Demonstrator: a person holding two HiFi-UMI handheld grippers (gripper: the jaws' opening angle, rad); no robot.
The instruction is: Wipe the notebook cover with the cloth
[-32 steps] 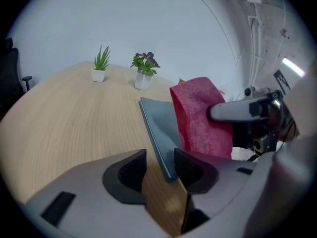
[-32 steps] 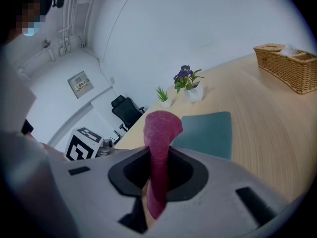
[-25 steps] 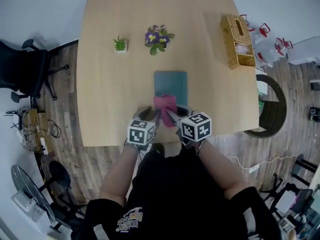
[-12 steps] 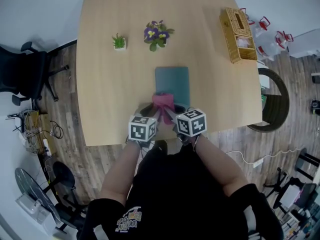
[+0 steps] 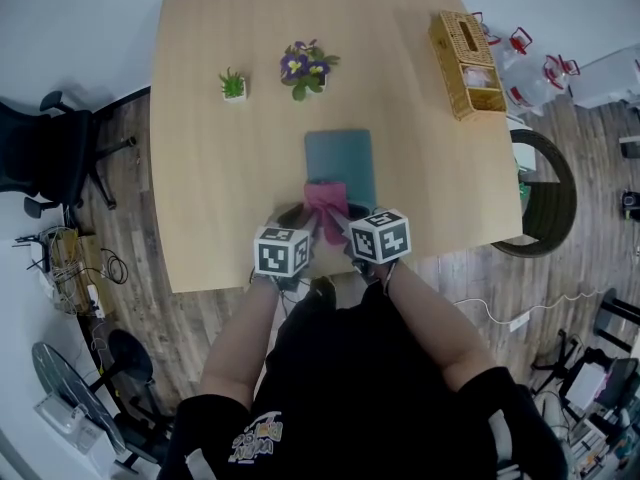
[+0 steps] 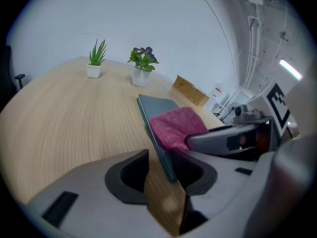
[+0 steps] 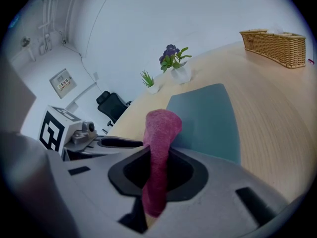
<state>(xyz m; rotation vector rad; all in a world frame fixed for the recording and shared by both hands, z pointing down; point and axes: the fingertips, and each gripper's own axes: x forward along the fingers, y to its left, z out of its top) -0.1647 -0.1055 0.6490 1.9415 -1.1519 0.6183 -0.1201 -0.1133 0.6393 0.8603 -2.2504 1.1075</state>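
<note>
A teal notebook (image 5: 338, 158) lies flat on the wooden table (image 5: 210, 168), near its front edge. A pink cloth (image 5: 326, 198) rests on the notebook's near end. My right gripper (image 5: 342, 224) is shut on the cloth (image 7: 161, 128), which stands pinched upright between its jaws, with the notebook (image 7: 208, 118) just beyond. My left gripper (image 6: 159, 167) sits at the notebook's near left corner. Its jaws have just been closing, and the notebook's thin edge (image 6: 156, 108) runs between the pads with a gap on the left. The cloth (image 6: 176, 125) lies to the right of it.
A small green plant (image 5: 233, 85) and a purple-flowered plant (image 5: 303, 67) stand at the back of the table. A wicker basket (image 5: 462, 50) sits at the back right. Office chairs (image 5: 40, 158) stand left of the table. The front table edge (image 5: 230, 280) is close under the grippers.
The right gripper has sunk a little with the cloth onto the notebook's near end. The left gripper has stayed at the notebook's corner.
</note>
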